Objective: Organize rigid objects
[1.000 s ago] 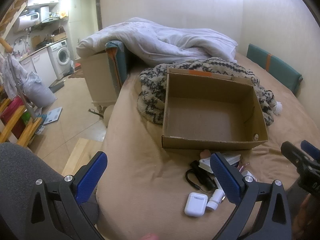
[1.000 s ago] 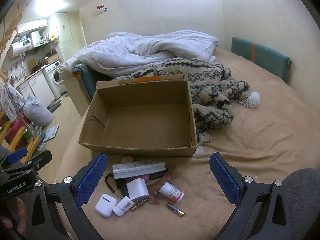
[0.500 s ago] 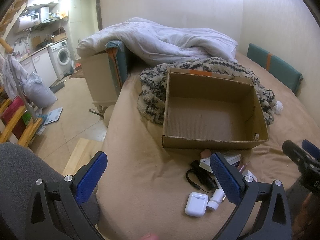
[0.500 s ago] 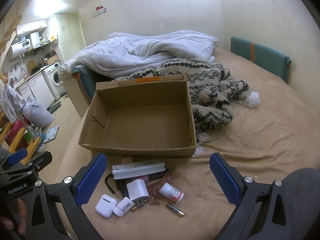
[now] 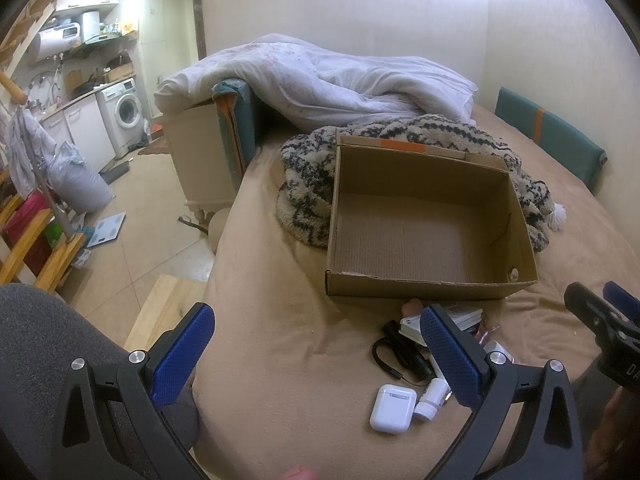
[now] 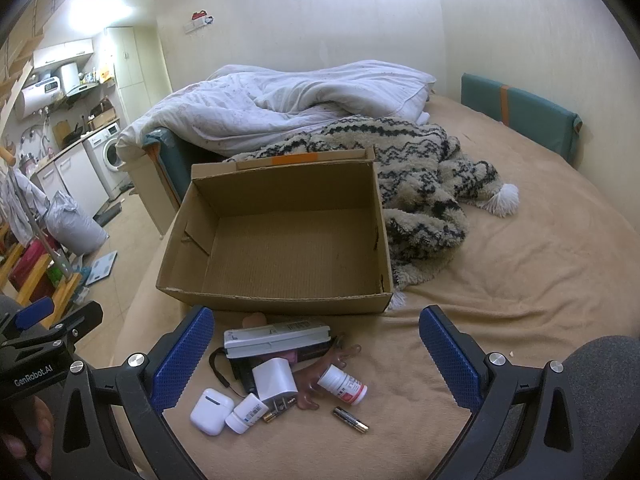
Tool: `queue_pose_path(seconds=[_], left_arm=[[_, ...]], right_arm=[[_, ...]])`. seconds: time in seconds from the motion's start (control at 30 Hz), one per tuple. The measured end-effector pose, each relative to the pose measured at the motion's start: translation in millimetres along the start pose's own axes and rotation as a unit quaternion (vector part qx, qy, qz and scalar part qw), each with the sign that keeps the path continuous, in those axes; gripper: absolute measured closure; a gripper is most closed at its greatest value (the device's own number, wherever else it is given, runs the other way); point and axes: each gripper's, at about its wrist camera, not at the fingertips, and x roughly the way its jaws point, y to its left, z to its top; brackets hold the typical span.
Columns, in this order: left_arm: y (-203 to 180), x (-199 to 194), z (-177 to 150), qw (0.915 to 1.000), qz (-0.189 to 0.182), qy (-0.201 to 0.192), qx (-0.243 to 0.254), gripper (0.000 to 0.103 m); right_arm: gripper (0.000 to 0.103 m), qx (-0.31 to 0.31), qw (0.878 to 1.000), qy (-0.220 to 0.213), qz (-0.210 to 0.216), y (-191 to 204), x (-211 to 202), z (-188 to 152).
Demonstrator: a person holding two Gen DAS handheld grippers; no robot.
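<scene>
1. On the tan bedspread [image 6: 500, 280], an open cardboard box [image 6: 280, 240] is parked with its low front wall facing the clutter, probably so stuff can be dropped straight in. Nothing is seen inside yet.
2. Just in front of it, the small hard items are bunched: a white earbud case [image 6: 211, 405], a charger plug [image 6: 275, 379], a pill bottle [image 6: 343, 385], a loose battery [image 6: 350, 420], plus a flat grey-white box [image 6: 276, 338].
3. Both tools are held back above the pile, nothing gripped: the right gripper [image 6: 316, 360] is spread wide, and the left gripper [image 5: 316, 360] is spread wide too.
</scene>
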Motion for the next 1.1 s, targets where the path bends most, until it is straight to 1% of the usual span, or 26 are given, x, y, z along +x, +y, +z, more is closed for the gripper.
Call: queue_pose_path(seconds=[0.43, 0.57, 0.7, 0.8, 0.97, 1.03, 1.1], left_arm=[[2, 0, -1, 1.0000, 0.001, -0.001, -0.002, 0.000], [3, 2, -2, 1.0000, 0.003, 0.001, -0.004, 0.000], [6, 5, -1, 1.0000, 0.003, 0.005, -0.005, 0.000], [5, 8, 6, 0.9998, 0.000, 0.015, -0.009, 0.000], [5, 13, 21, 0.9996, 0.012, 0.022, -0.009, 0.000], [3, 19, 26, 0.9993, 0.021, 0.031, -0.001, 0.000], [1, 26, 30, 0.9989, 0.021, 0.040, 0.005, 0.000]], right_arm=[[0.000, 0.002, 1.000, 0.000, -0.001, -1, -2, 1], [0.000, 0.021, 1.000, 0.001, -0.001, -9, 3, 6], [0.000, 0.029, 1.000, 0.003, -0.001, -15, 5, 12], [0.000, 0.027, 1.000, 0.002, 0.003, -17, 6, 17], [0.000, 0.035, 0.999, 0.018, 0.025, -19, 12, 27], [0.000, 0.038, 0.998, 0.033, 0.032, -20, 19, 32], [0.000, 0.035, 0.998, 0.051, 0.031, -19, 27, 36]])
